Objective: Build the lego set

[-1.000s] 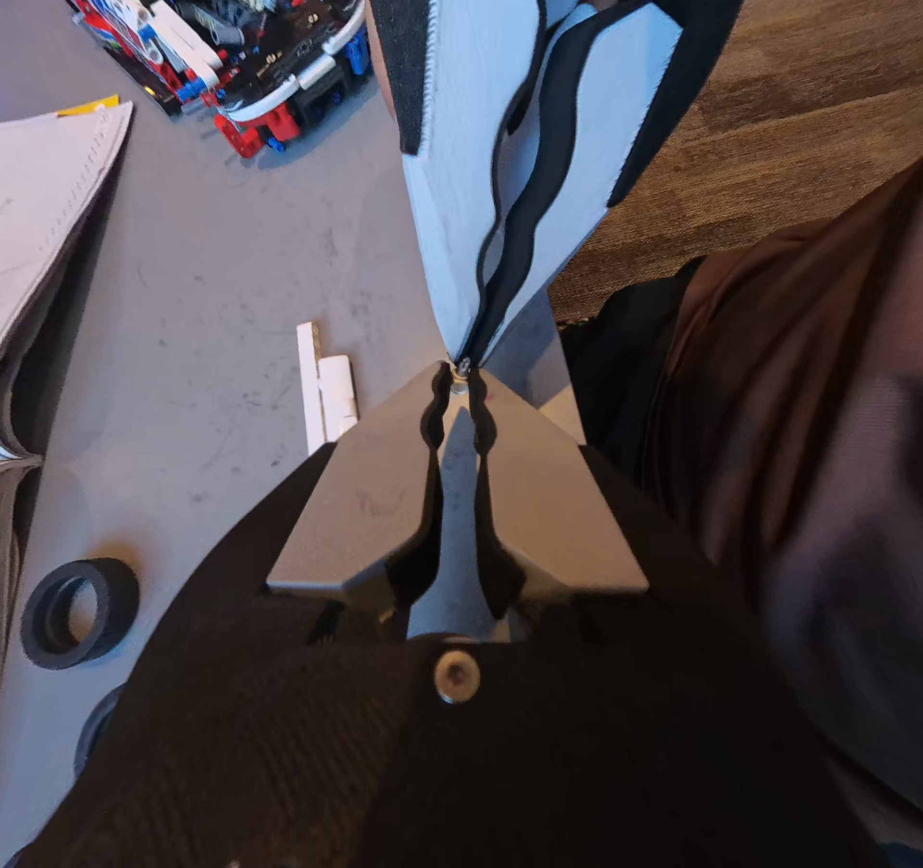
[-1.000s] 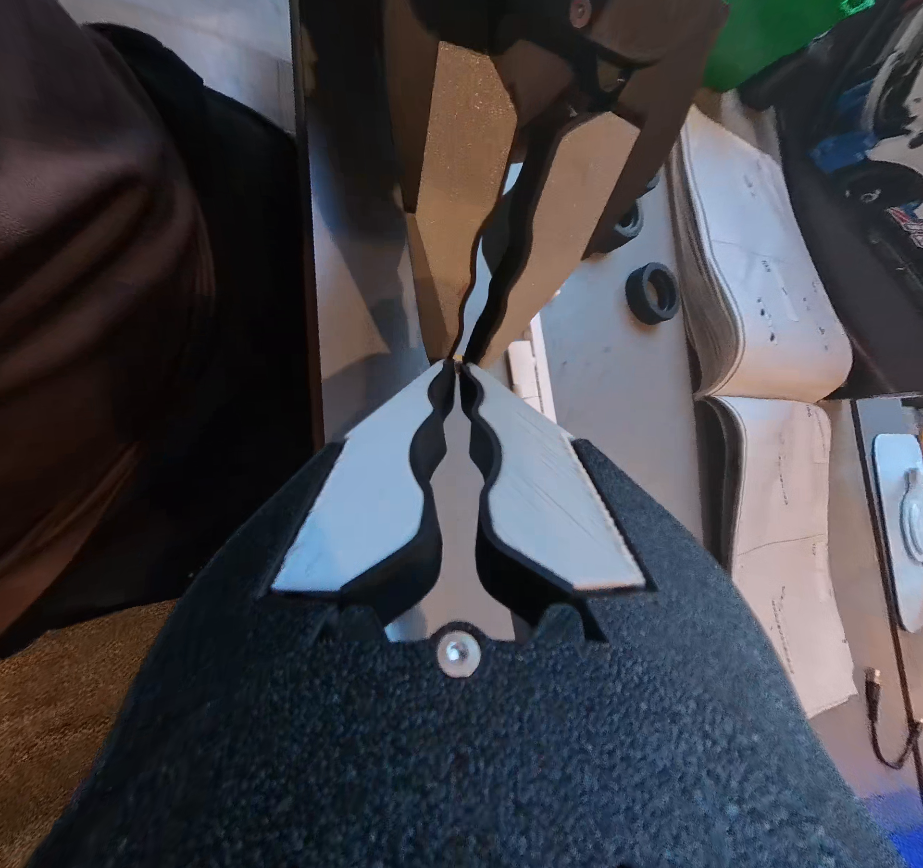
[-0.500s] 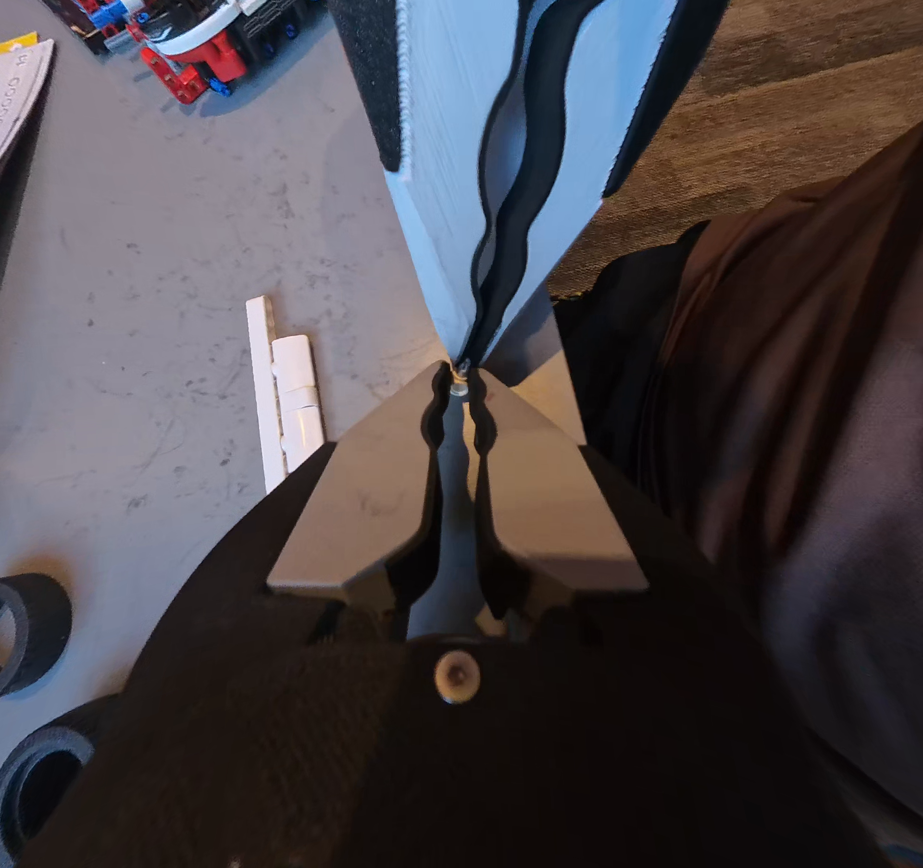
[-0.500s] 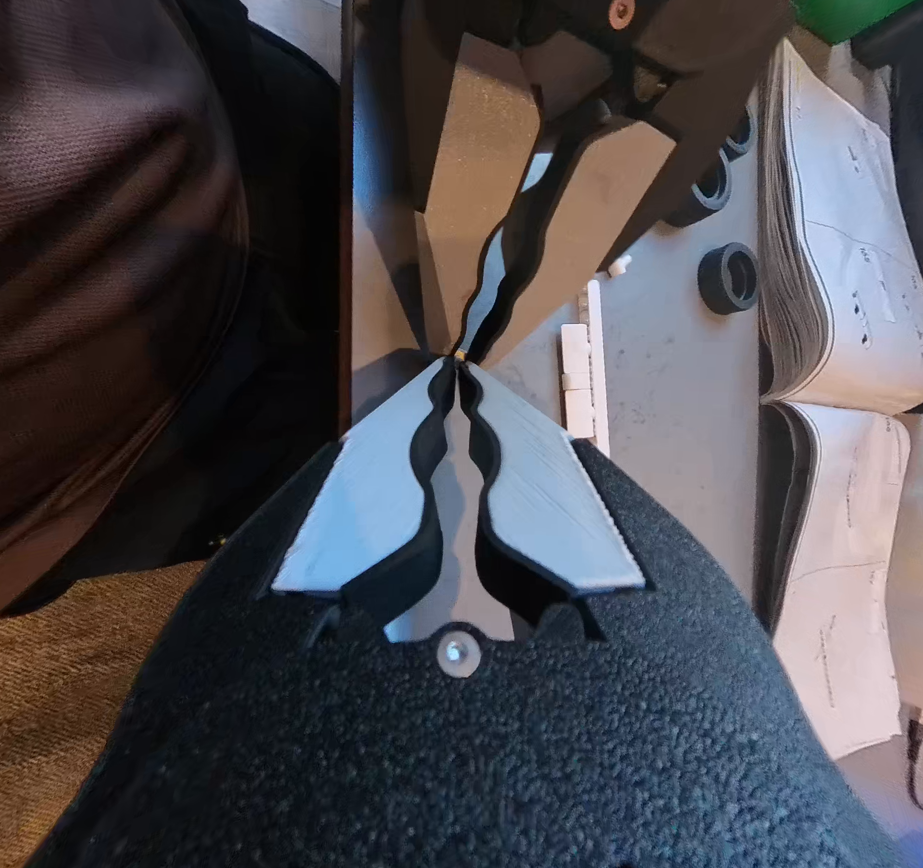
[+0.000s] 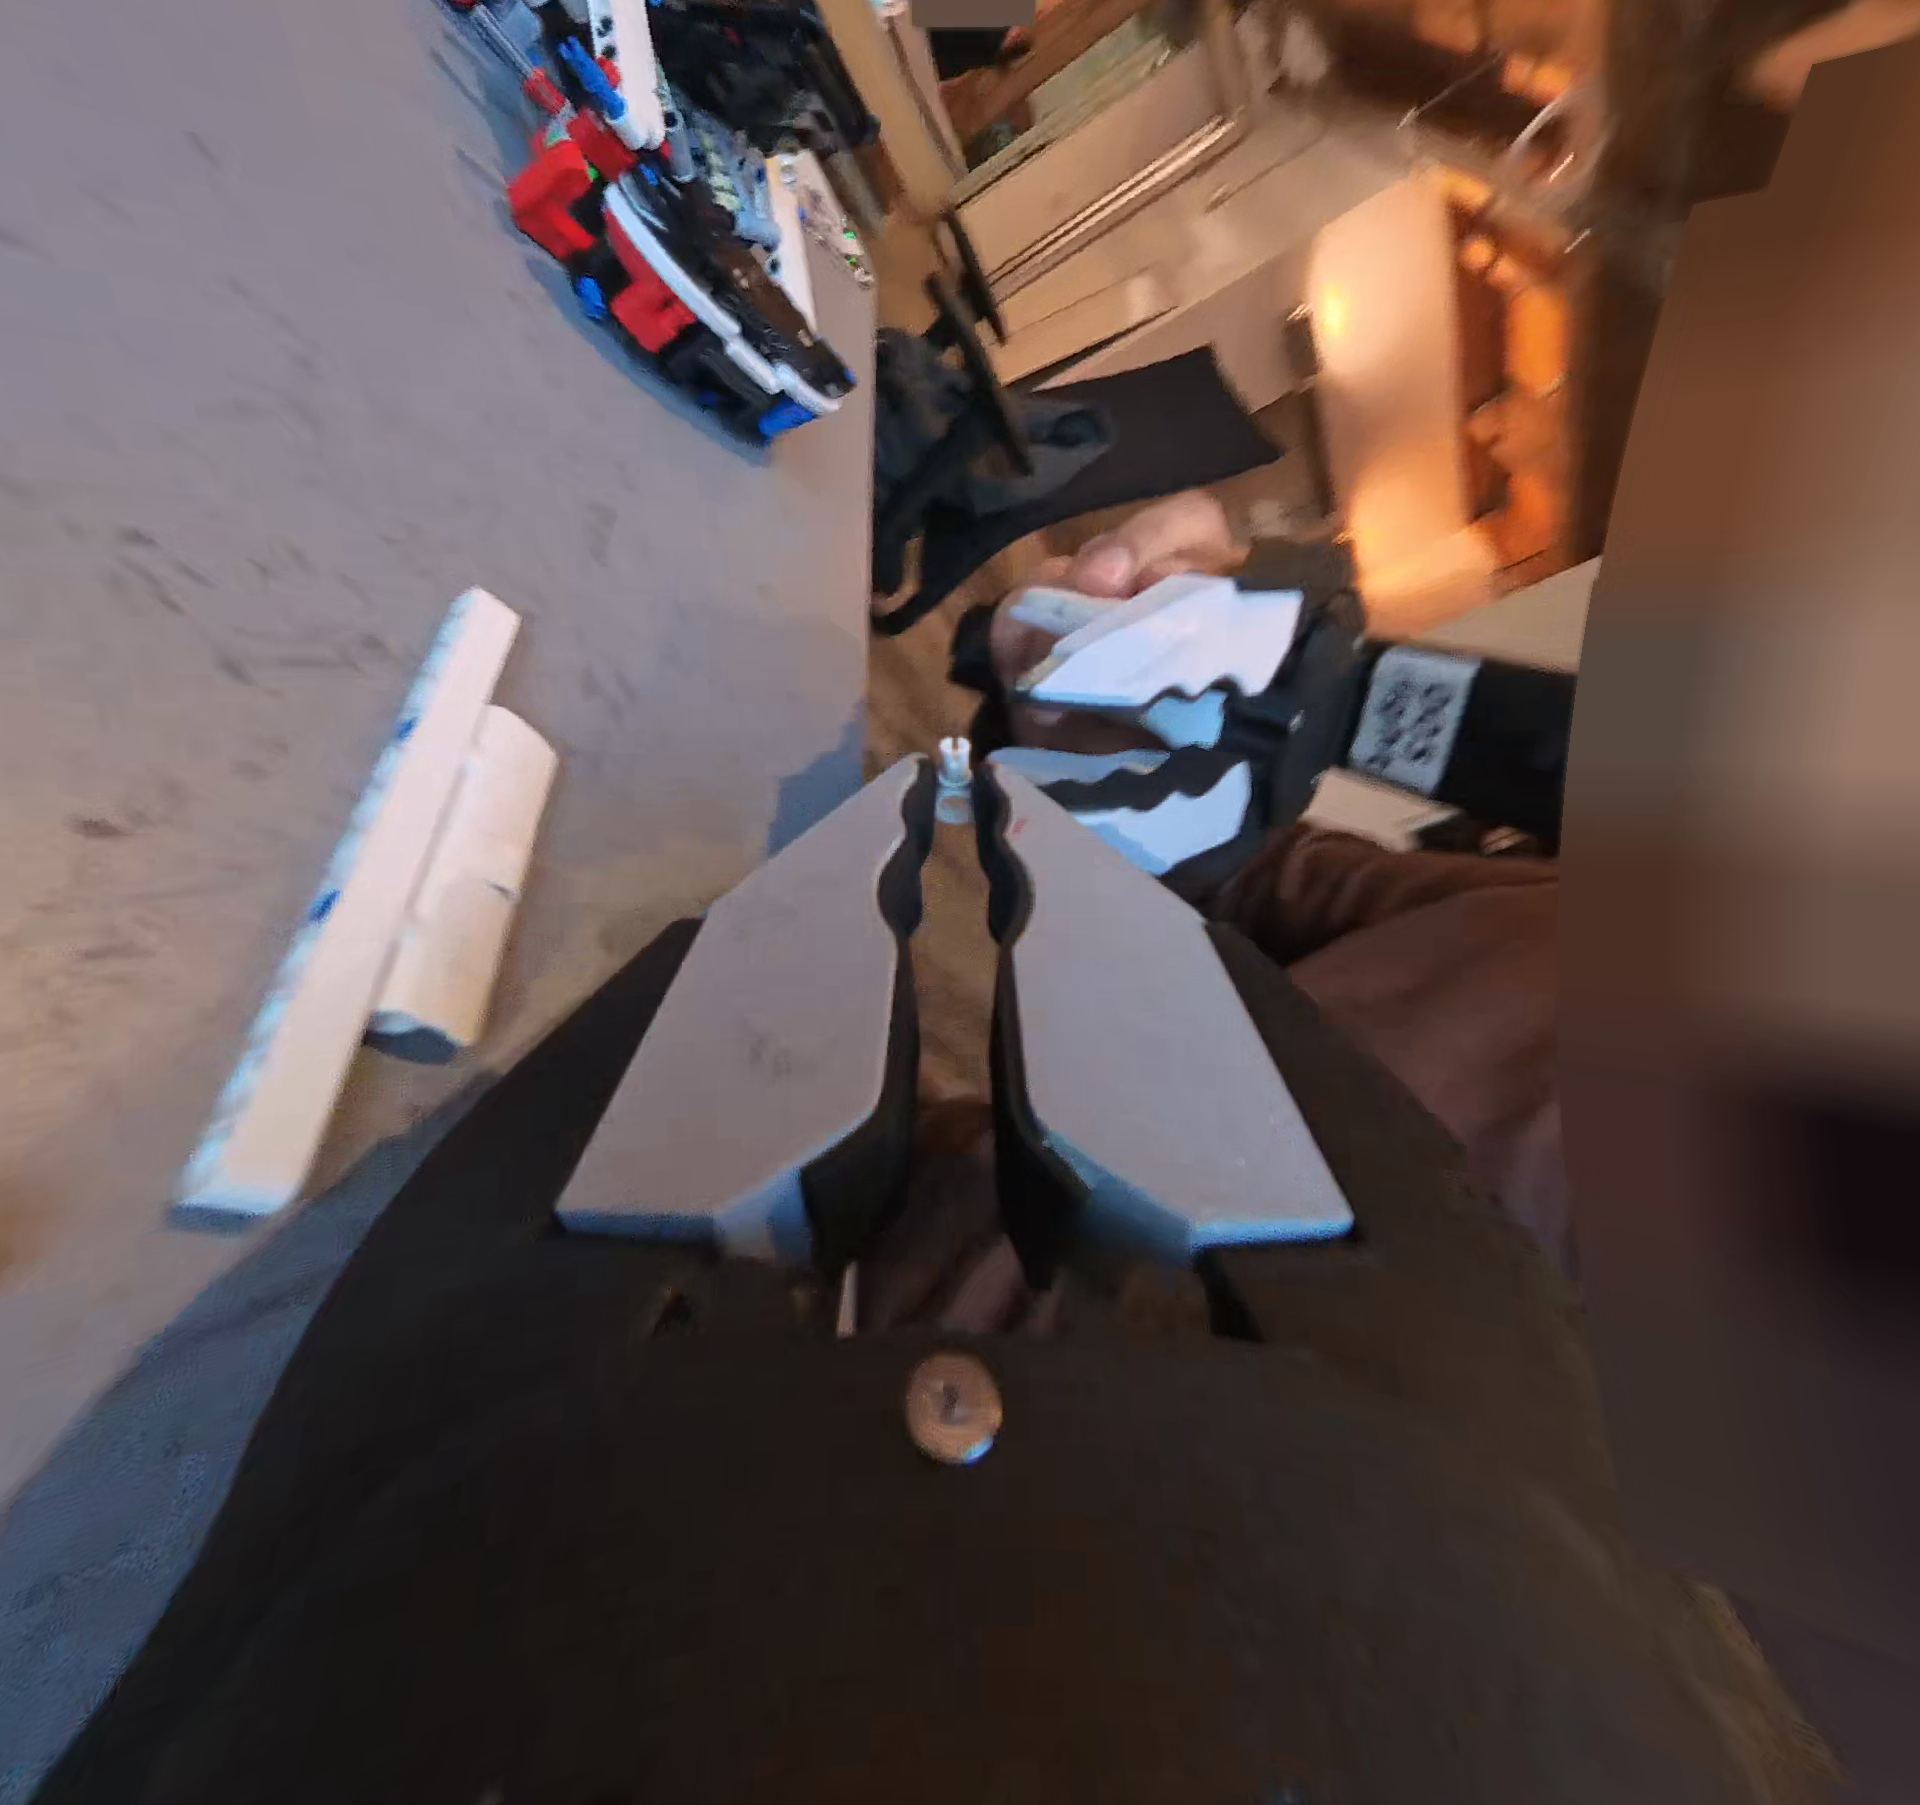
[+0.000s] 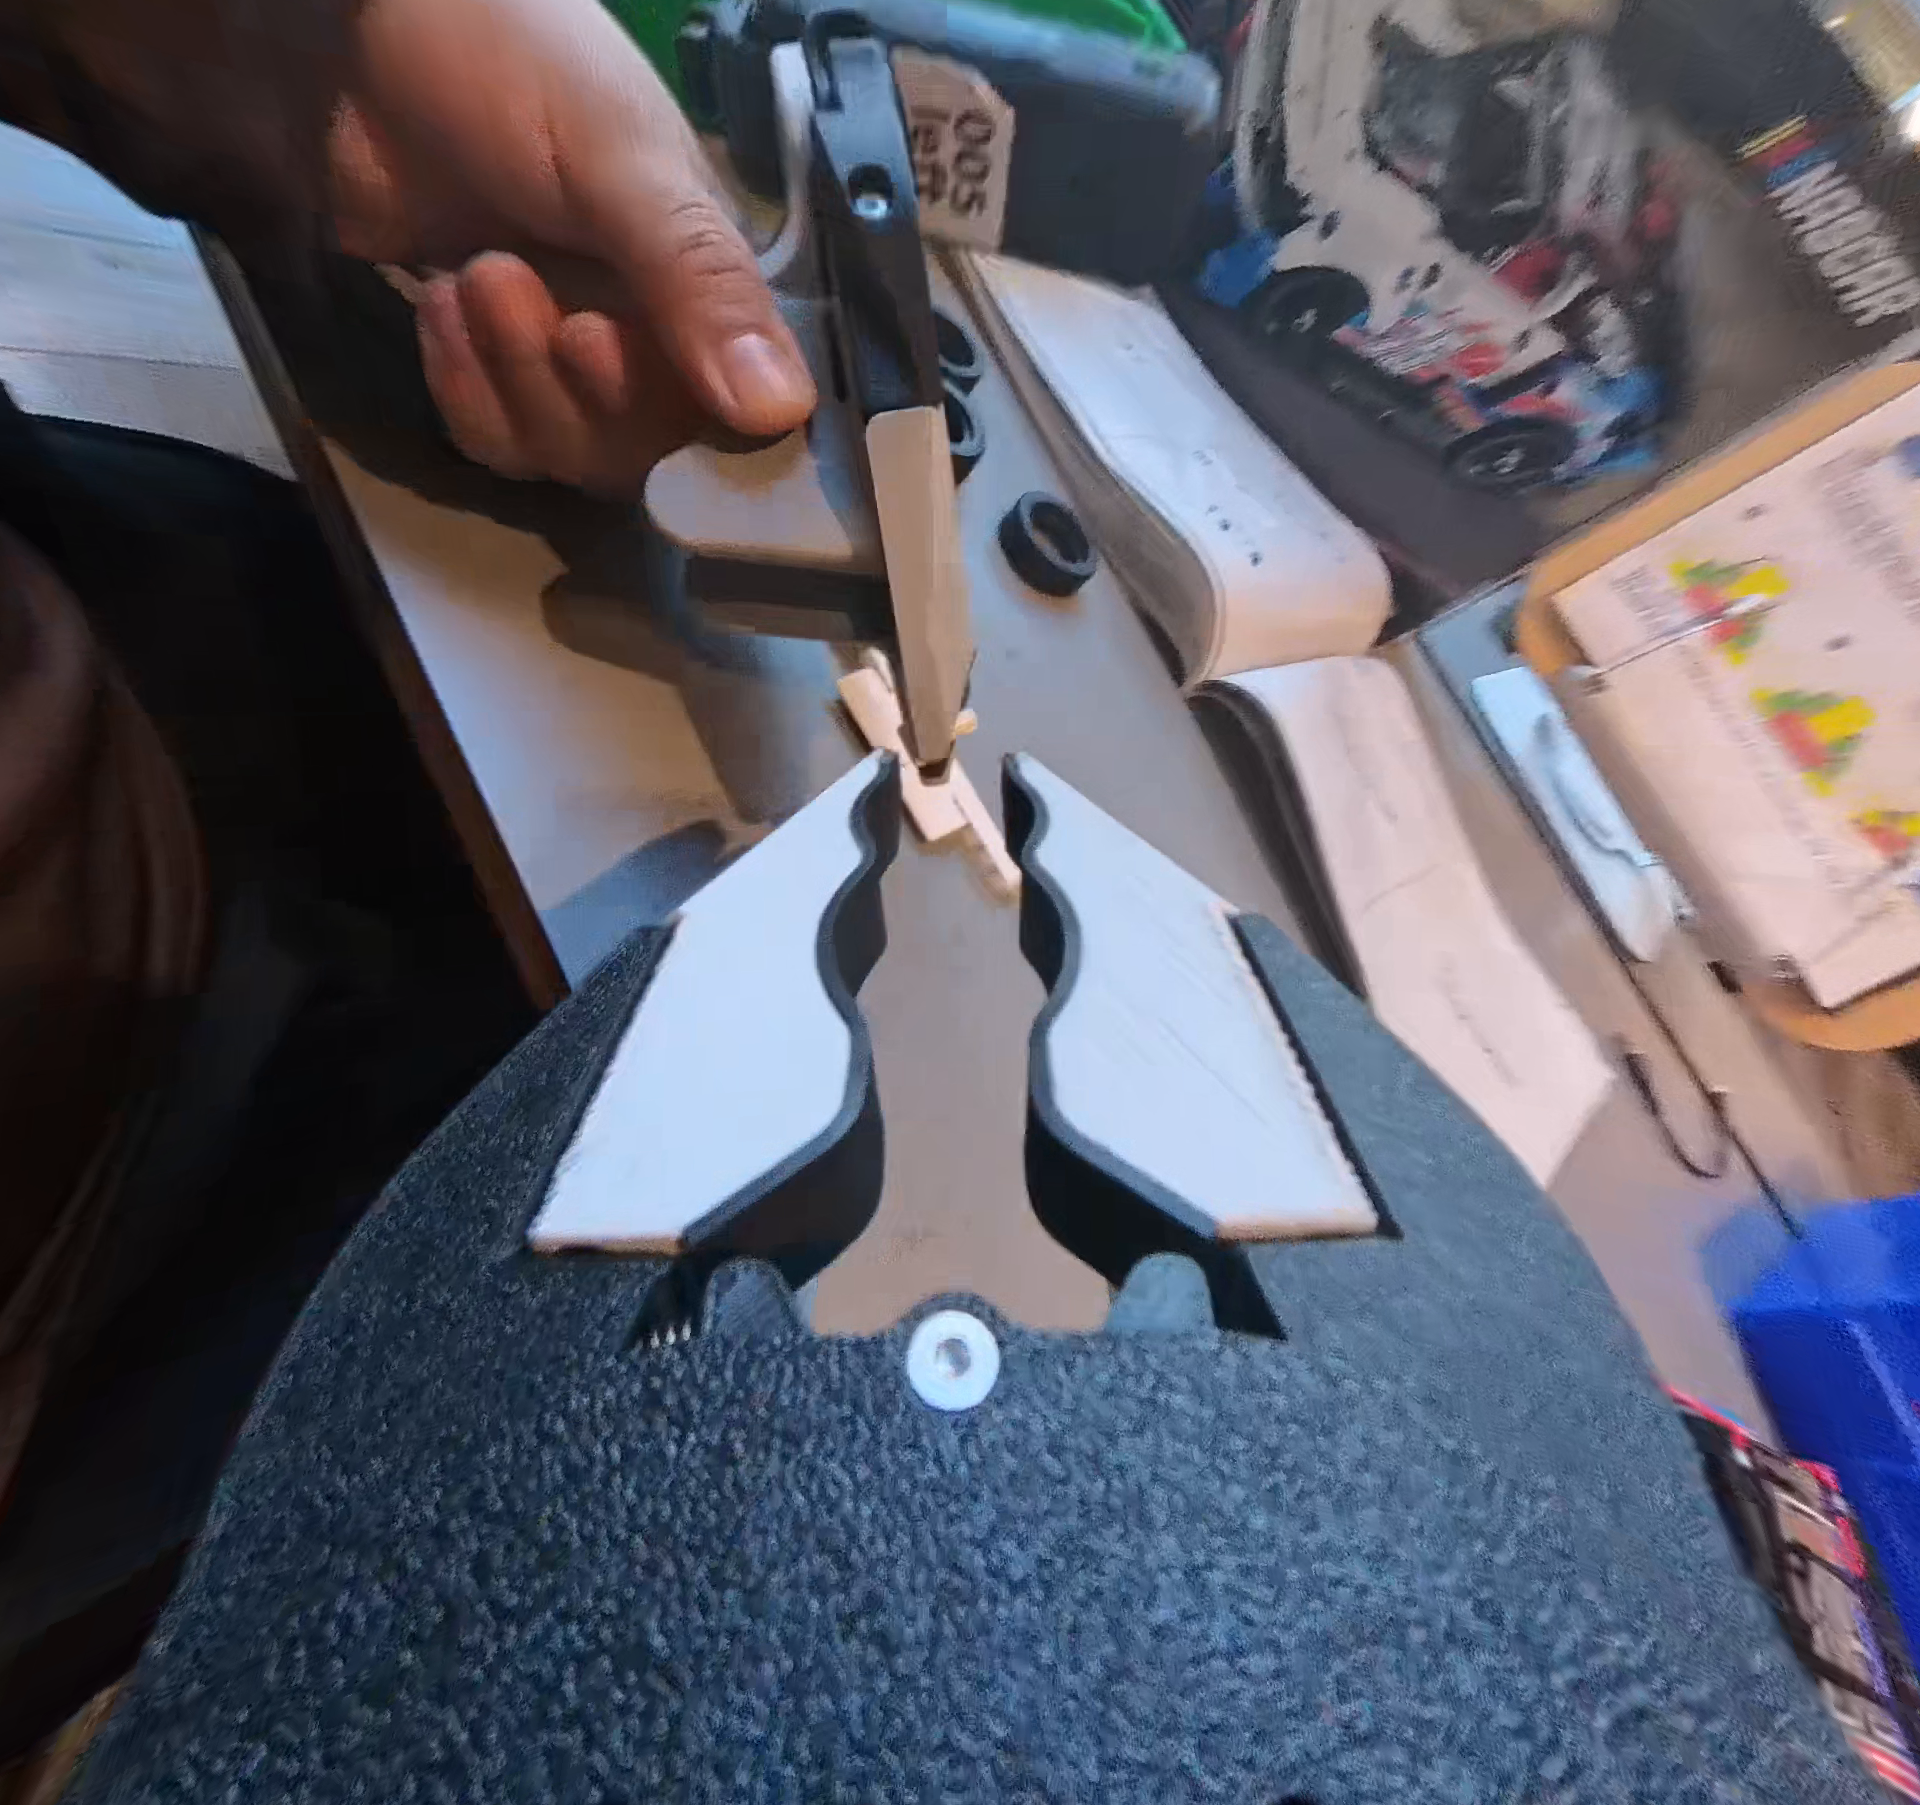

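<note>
Ahead of the right gripper (image 6: 948,768) the left gripper (image 6: 933,753) blocks the way — white beams (image 6: 940,805) lie beneath, open booklet (image 6: 1247,550) right; bare counter (image 6: 582,716) left.

A grey, scuffed desk (image 5: 260,384) carries everything. In the left wrist view a long white beam (image 5: 353,924) lies at about 9 o'clock with a short white rounded piece (image 5: 478,872) touching its side. The partly built red, white and black model (image 5: 665,228) lies toward 11 o'clock, near the desk edge. In the right wrist view black tyres (image 6: 1047,529) sit at 12 o'clock, beside an open instruction booklet (image 6: 1247,529) spreading toward 2 o'clock.
</note>
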`<act>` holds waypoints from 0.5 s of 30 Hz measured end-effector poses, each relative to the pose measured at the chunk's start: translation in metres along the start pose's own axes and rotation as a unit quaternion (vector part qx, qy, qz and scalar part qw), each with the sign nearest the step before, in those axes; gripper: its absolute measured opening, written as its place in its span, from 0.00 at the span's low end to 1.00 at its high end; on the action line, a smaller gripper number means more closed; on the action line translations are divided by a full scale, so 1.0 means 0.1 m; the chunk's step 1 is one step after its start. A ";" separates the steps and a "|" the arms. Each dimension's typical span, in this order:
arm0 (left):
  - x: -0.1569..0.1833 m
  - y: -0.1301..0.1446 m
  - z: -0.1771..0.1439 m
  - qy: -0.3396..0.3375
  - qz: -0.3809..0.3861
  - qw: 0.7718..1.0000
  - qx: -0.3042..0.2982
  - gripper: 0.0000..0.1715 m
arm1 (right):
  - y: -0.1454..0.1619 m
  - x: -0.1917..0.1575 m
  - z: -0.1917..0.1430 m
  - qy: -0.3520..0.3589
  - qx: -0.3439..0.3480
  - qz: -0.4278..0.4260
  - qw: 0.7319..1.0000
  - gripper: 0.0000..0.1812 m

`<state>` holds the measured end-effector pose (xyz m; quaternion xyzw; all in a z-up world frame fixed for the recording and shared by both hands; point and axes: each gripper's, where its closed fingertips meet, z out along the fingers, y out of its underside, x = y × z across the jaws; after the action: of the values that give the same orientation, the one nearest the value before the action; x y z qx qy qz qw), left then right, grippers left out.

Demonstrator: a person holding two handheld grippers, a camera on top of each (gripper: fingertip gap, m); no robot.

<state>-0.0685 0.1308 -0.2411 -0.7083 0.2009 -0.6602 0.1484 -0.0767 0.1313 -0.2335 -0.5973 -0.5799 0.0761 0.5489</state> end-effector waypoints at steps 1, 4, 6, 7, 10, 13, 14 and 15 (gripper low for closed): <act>0.04 -0.03 0.02 0.024 -0.030 0.999 0.018 0.03 | -0.01 0.01 0.00 0.012 0.003 -0.001 1.000 0.10; 0.16 -0.10 0.05 0.084 -0.100 0.989 0.067 0.03 | -0.04 0.04 0.00 0.038 0.019 0.023 0.999 0.10; 0.19 -0.13 0.06 0.096 -0.120 0.984 0.094 0.03 | -0.05 0.10 -0.02 0.063 0.033 0.062 0.996 0.10; 0.20 -0.17 0.05 0.103 -0.128 0.980 0.116 0.03 | -0.05 0.16 -0.03 0.078 0.038 0.086 0.992 0.10; 0.22 -0.24 0.04 0.121 -0.150 0.969 0.158 0.03 | -0.09 0.19 -0.05 0.083 0.066 0.149 0.983 0.04; 0.19 -0.26 0.06 0.123 -0.166 0.961 0.185 0.03 | -0.09 0.18 -0.03 0.088 0.067 0.149 0.983 0.04; 0.19 -0.26 0.07 0.129 -0.174 0.958 0.187 0.03 | -0.08 0.18 -0.02 0.089 0.067 0.151 0.982 0.04; 0.20 -0.25 0.07 0.134 -0.180 0.956 0.188 0.03 | -0.08 0.19 -0.03 0.088 0.067 0.152 0.982 0.04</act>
<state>-0.0580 0.1428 -0.2127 -0.5968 -0.0391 -0.7909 0.1294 -0.0739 0.1419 -0.2161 -0.6447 -0.4250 0.1446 0.6187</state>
